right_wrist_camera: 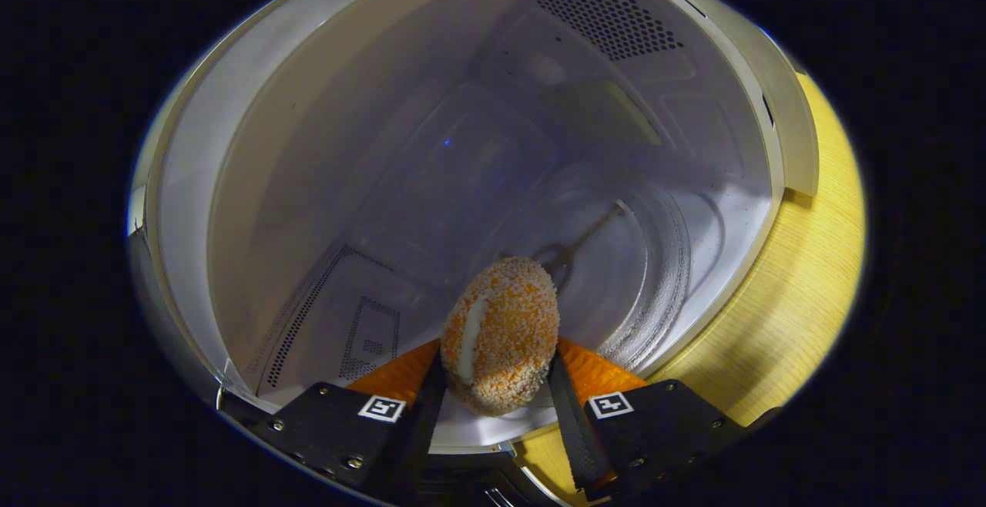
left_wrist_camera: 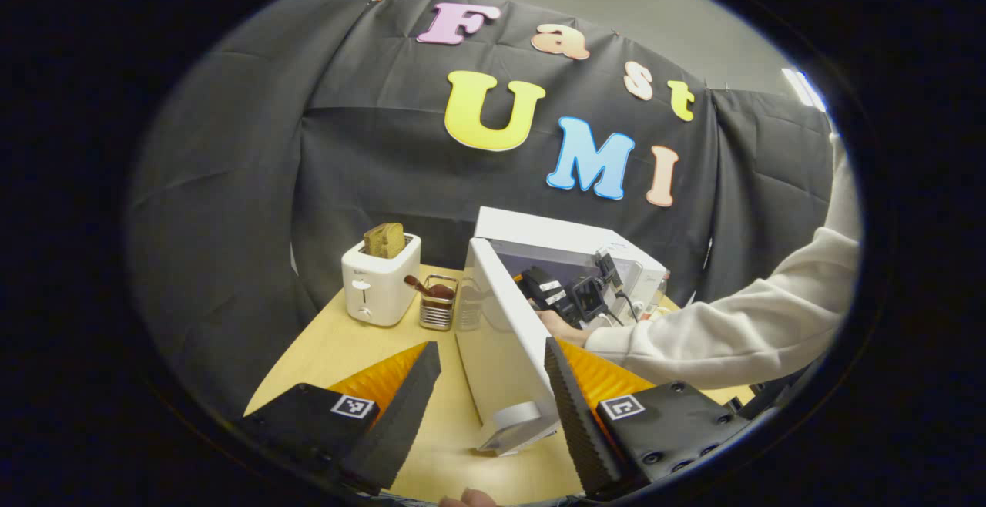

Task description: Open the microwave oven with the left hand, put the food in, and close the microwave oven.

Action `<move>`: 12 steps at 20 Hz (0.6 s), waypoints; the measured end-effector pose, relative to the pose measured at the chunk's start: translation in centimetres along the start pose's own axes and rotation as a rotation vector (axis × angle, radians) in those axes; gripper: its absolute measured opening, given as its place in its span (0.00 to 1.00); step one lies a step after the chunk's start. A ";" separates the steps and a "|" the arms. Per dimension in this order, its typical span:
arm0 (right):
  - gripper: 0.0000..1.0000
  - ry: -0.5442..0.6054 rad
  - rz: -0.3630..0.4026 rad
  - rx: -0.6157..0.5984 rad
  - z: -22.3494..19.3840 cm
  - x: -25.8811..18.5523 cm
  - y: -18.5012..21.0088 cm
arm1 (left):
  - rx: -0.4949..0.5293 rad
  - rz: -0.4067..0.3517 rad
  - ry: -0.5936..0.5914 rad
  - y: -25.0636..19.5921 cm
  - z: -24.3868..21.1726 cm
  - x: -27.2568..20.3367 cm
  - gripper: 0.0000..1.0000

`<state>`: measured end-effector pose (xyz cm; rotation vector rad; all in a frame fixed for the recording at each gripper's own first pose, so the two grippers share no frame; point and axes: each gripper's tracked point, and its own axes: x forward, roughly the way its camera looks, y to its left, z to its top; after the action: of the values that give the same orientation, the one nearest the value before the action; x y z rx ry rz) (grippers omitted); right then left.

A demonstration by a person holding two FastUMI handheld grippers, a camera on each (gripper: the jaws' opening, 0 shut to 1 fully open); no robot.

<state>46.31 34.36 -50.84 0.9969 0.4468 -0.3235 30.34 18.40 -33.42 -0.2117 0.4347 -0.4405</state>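
Observation:
A white microwave point(left_wrist_camera: 570, 241) stands on the wooden table with its door point(left_wrist_camera: 501, 341) swung wide toward me. My left gripper point(left_wrist_camera: 493, 384) is open, its fingers on either side of the door's lower edge without pressing on it. A sleeved arm point(left_wrist_camera: 732, 330) reaches into the oven holding my right gripper point(left_wrist_camera: 566, 295). In the right gripper view, my right gripper point(right_wrist_camera: 497, 372) is shut on a crumbed oval croquette point(right_wrist_camera: 501, 334), held at the mouth of the cavity above the glass turntable point(right_wrist_camera: 624, 260).
A white toaster point(left_wrist_camera: 381, 280) with a slice of bread point(left_wrist_camera: 384, 240) stands at the table's back left. Beside it is a small wire basket point(left_wrist_camera: 437, 303) with a brown item. The tabletop point(right_wrist_camera: 793, 291) runs along the microwave's right side.

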 end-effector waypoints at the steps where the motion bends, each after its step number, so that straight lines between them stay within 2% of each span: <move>1: 0.72 0.001 -0.006 0.008 0.0 -0.1 0.1 | 0.000 0.005 0.003 0.1 -0.1 -0.1 0.90; 5: 0.79 0.059 -0.046 0.050 -0.2 -1.3 0.2 | -0.007 0.005 -0.010 -0.1 0.5 -0.4 0.90; 7: 0.95 0.069 -0.057 0.085 0.3 -1.6 0.6 | 0.002 0.006 -0.014 -0.2 0.7 -0.4 0.90; 8: 0.98 0.058 -0.061 0.085 0.7 -2.1 0.6 | 0.005 0.009 -0.018 -0.2 0.7 -0.7 0.90; 10: 0.98 0.035 -0.072 0.050 1.5 -2.8 0.3 | -0.004 0.015 -0.028 -0.3 1.0 -1.3 0.90; 12: 0.98 0.059 -0.056 0.030 1.4 -3.7 0.5 | -0.018 0.016 -0.037 -0.8 1.1 -1.8 0.90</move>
<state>43.62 33.64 -48.00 1.0269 0.5256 -0.3520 29.05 18.66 -31.55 -0.2329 0.4036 -0.4167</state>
